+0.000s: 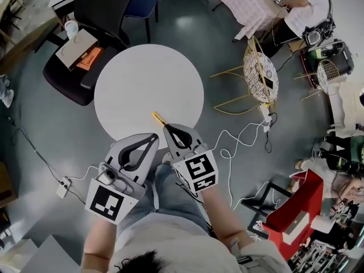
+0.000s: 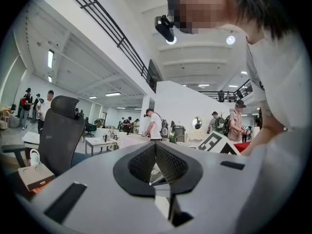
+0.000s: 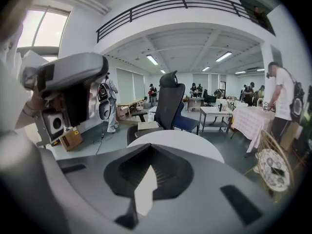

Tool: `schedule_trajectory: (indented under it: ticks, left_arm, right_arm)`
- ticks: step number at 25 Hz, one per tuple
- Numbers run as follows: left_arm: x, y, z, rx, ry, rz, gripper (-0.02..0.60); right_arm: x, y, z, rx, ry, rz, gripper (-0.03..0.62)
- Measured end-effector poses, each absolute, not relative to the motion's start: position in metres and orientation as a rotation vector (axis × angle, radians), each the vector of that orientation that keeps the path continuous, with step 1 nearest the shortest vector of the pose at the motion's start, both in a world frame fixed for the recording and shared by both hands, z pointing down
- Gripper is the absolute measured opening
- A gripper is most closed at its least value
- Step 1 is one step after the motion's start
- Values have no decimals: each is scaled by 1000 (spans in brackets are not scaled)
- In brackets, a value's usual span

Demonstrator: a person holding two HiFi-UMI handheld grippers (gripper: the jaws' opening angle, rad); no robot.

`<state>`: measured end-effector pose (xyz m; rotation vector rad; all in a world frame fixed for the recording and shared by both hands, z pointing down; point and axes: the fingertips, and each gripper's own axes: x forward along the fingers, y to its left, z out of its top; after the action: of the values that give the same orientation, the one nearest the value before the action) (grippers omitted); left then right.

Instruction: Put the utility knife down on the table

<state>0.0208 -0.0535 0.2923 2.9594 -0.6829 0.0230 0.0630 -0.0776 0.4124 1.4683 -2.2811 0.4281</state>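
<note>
Holding the right tongs (image 1: 166,127) clenched on the utility knife (image 1: 158,119), with the yellow body projecting forward past the tips. Hanging the knife over the near edge of the round white worktop (image 1: 142,78), pointing up and to the left in the head view. Not showing whether the knife is touching the surface or clear of it.

Holding the left tongs (image 2: 156,145) clenched as well, tips meeting, gripping nothing. Sitting side by side above the person's lap, both tongs just short of the worktop rim, the left just beside the right and angling toward it.

Standing at the far side of the worktop: a black office chair (image 1: 99,16), bearing a tan box (image 1: 77,47) on its seat.
</note>
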Motion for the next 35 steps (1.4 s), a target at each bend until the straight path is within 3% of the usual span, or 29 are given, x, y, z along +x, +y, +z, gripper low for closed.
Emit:
schedule_trajectory:
  ticks: [17,35]
  left_arm:
    - [30,-6,268,3054,-435,-6,9]
    - [12,15,264,3076,-355,2,9]
  right_arm:
    - [59,-8,296,1757,-2442,268,6]
    - [28,26,254,1823,-2516,125,6]
